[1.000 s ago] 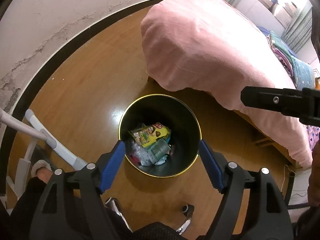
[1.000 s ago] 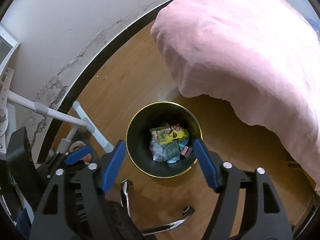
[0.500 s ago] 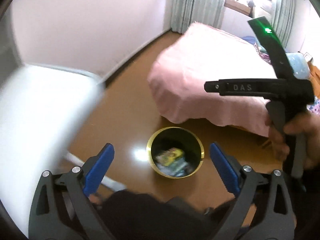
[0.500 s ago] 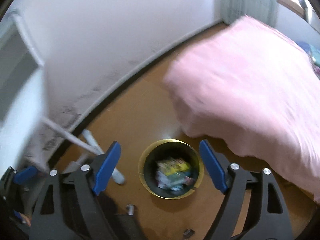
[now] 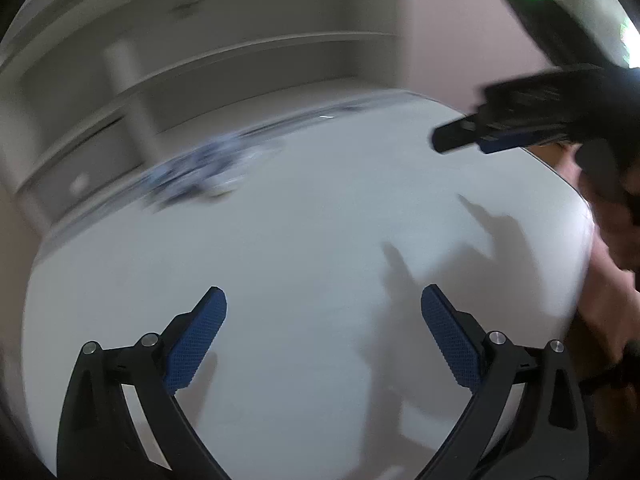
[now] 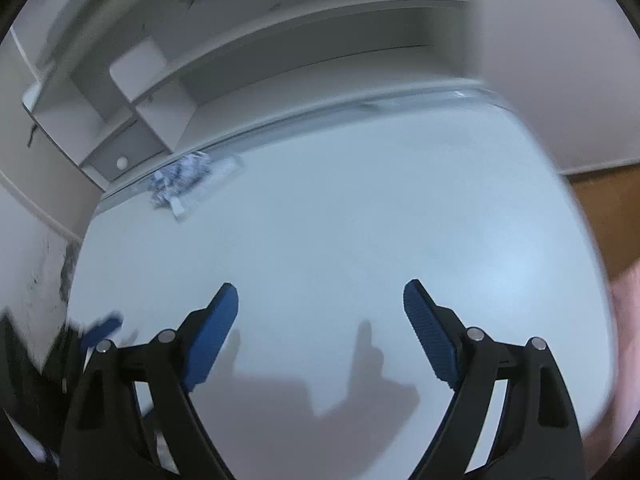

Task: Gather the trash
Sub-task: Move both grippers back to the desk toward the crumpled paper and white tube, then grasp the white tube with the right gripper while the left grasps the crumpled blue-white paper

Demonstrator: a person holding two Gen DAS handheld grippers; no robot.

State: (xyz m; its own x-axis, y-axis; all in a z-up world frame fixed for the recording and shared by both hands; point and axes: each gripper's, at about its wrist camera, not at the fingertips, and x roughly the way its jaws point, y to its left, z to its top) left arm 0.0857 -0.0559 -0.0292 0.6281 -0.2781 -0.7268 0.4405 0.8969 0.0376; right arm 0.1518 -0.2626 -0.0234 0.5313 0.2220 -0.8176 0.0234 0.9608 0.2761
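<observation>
Both the left gripper (image 5: 322, 334) and the right gripper (image 6: 320, 330) hang over the white counter (image 6: 360, 240) with fingers spread and nothing between them; the right one's are opening wider. One crumpled blue-and-white wrapper (image 6: 182, 182) lies at the counter's far edge near its far left corner, well apart from both. Judging by this, that piece is left to collect and the rest of the counter looks cleared.

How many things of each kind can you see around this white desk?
Tongs: 2 (left tongs open, empty; right tongs opening, empty)
Crumpled blue-and-white trash heap: 1, too blurred to split into pieces
White desk: 1
Shelf unit: 1
Total: 5
</observation>
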